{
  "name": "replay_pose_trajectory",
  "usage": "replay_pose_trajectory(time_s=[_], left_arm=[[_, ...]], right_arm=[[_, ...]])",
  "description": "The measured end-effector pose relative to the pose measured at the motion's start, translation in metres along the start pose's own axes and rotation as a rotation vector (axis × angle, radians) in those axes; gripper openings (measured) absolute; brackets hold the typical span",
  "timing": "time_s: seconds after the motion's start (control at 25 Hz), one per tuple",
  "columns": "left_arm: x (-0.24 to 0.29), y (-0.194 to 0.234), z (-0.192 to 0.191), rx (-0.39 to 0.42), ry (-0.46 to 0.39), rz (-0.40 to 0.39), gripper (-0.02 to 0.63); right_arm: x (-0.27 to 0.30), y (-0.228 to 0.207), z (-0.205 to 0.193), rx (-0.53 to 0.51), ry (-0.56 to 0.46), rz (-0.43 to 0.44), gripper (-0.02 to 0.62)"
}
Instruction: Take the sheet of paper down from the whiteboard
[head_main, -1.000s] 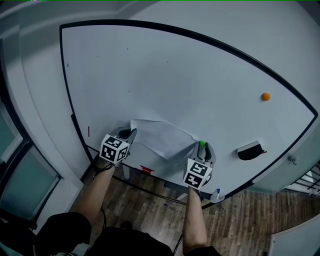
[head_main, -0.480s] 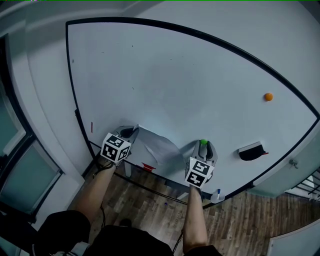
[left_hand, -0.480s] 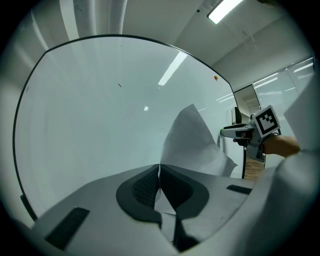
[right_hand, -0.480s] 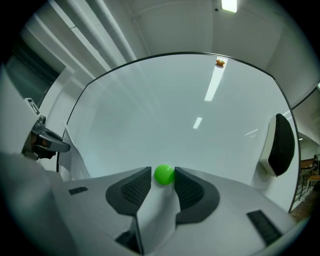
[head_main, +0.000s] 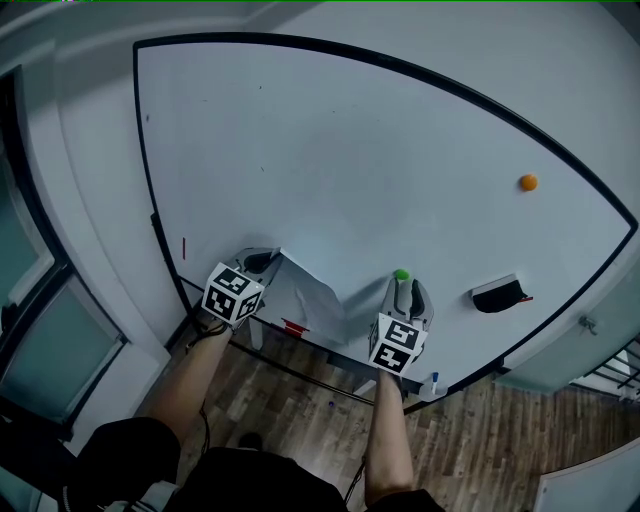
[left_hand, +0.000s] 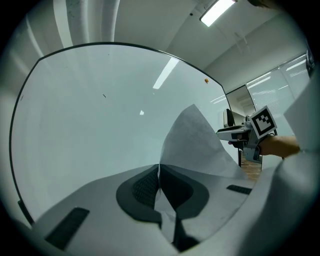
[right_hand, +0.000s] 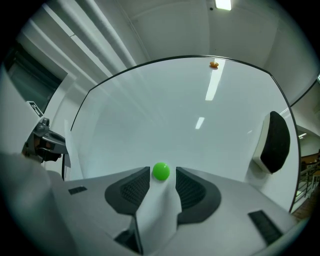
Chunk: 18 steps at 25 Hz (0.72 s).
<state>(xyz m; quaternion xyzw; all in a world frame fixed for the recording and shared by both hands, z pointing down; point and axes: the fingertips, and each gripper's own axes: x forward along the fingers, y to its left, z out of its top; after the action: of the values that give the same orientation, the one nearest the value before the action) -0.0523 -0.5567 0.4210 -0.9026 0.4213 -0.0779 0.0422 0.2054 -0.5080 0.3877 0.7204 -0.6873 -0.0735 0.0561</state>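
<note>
The white sheet of paper (head_main: 306, 296) hangs loose in front of the whiteboard (head_main: 330, 160), crumpled and sagging to the right. My left gripper (head_main: 268, 263) is shut on its left corner; in the left gripper view the paper (left_hand: 196, 145) rises from between the closed pads (left_hand: 159, 172). A green round magnet (head_main: 401, 275) sits on the board, off the sheet. My right gripper (head_main: 409, 291) stands at the magnet (right_hand: 161, 171) with its jaws either side, just opened wider, the pads not pressing it.
An orange magnet (head_main: 528, 182) sticks to the board at the upper right. A black eraser (head_main: 497, 296) sits right of my right gripper. The board's ledge carries a red item (head_main: 293, 327) and a blue-capped marker (head_main: 434, 385). Wooden floor lies below.
The sheet's right side has come away from the green magnet and dropped toward my left gripper. The right gripper's jaws stand wider around the magnet, which remains on the board.
</note>
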Motion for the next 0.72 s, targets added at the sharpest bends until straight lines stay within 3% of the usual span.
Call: replay_pose_trajectory(time_s=[0.72], left_arm=[[-0.001,-0.052,0.019,0.01,-0.039,-0.031,0.02]], right_arm=[[-0.037,-0.028,-0.017,0.03,0.028,0.031,0.156]])
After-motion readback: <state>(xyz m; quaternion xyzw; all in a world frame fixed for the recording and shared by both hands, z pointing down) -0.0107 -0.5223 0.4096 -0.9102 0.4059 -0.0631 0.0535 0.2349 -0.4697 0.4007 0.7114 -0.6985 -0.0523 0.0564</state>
